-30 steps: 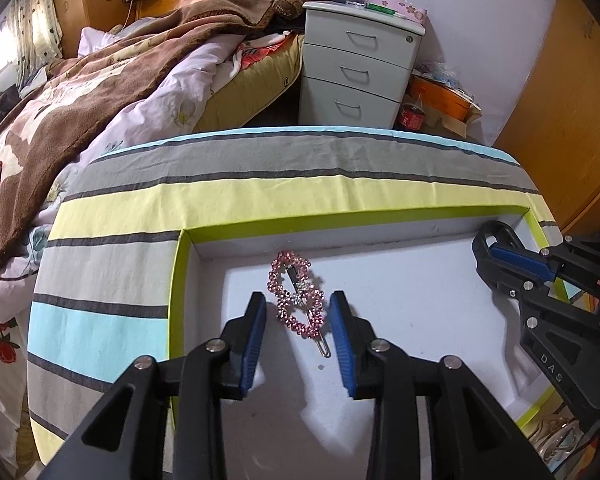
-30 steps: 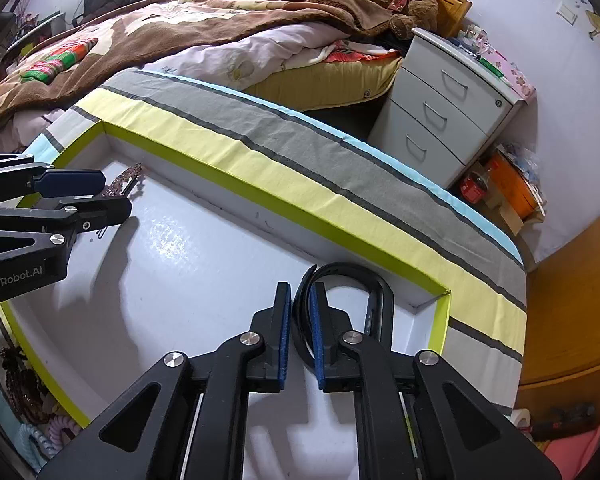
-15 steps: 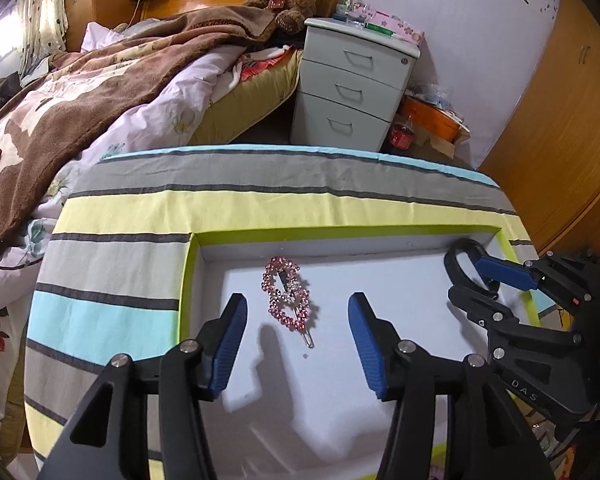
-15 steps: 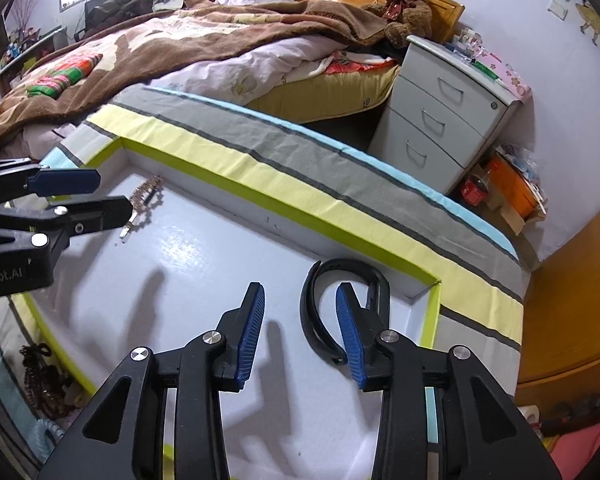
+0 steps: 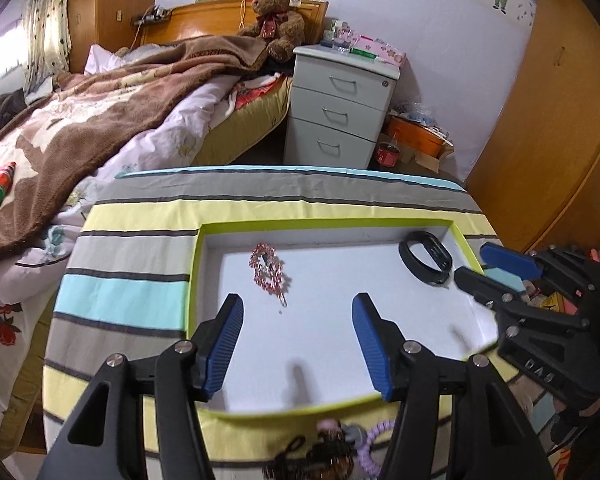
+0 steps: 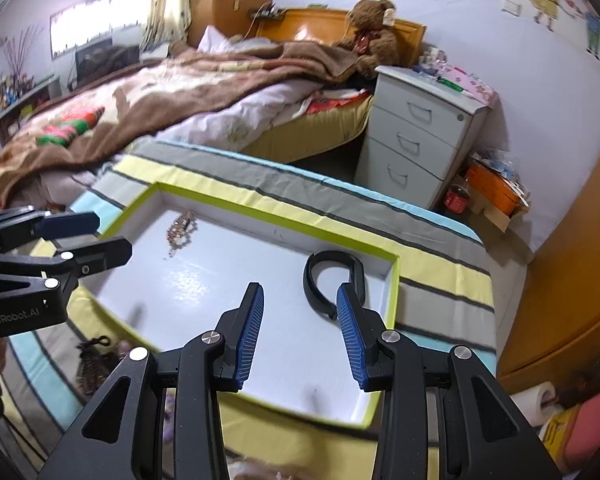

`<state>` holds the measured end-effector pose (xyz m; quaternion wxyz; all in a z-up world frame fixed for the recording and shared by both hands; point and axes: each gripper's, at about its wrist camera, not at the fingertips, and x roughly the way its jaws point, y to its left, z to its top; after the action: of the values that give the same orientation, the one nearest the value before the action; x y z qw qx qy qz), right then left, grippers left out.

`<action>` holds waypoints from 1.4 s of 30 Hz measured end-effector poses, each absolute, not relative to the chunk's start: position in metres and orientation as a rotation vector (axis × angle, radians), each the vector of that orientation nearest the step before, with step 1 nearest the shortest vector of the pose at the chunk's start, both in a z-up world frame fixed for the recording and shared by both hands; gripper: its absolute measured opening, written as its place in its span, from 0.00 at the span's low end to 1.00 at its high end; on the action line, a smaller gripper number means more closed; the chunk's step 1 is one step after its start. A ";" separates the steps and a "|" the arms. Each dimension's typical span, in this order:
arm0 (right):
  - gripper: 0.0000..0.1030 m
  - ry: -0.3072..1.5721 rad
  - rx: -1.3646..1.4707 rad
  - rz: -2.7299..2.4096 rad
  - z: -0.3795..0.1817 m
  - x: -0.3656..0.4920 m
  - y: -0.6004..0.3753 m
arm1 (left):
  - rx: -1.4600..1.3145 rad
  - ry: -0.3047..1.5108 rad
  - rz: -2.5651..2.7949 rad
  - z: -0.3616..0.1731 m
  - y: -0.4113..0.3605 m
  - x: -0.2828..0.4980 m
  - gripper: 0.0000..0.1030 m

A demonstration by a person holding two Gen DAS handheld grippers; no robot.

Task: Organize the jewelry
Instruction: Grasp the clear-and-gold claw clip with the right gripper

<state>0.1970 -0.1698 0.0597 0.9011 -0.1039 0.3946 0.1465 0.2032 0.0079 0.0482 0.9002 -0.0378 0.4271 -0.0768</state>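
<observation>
Left gripper (image 5: 298, 336) fingers spread wide, nothing held. Right gripper (image 6: 300, 330) likewise parted, empty. Pink beaded hair clip (image 5: 269, 267) seen upper left in shallow white green-rimmed tray (image 5: 380, 223); black plastic wristband (image 6: 334, 280) at tray's right end.

Home bedroom: unmade bed (image 5: 100, 120), teddy bear (image 5: 278, 16), drawer nightstand (image 5: 340, 108).

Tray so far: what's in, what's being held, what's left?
Done: the pink hair clip and black bracelet lie apart in the white tray. In hand: nothing; left gripper and right gripper are both open above it. Left: a heap of jewelry outside the tray's near edge.
</observation>
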 end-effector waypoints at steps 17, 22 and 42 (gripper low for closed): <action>0.38 0.723 -0.114 0.177 0.071 0.120 -0.193 | -0.072 0.842 -0.156 0.054 0.012 0.132 0.58; 0.38 0.705 -0.097 0.172 0.071 0.100 -0.198 | -0.083 0.835 -0.163 0.051 0.017 0.114 0.58; 0.46 0.724 0.041 0.149 0.033 0.043 -0.240 | -0.154 0.921 -0.234 0.009 0.042 0.063 0.68</action>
<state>0.0432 -0.2399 0.0327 0.9323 0.0201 0.3537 0.0728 0.0628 0.0421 0.0090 0.8863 -0.0742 0.4431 -0.1126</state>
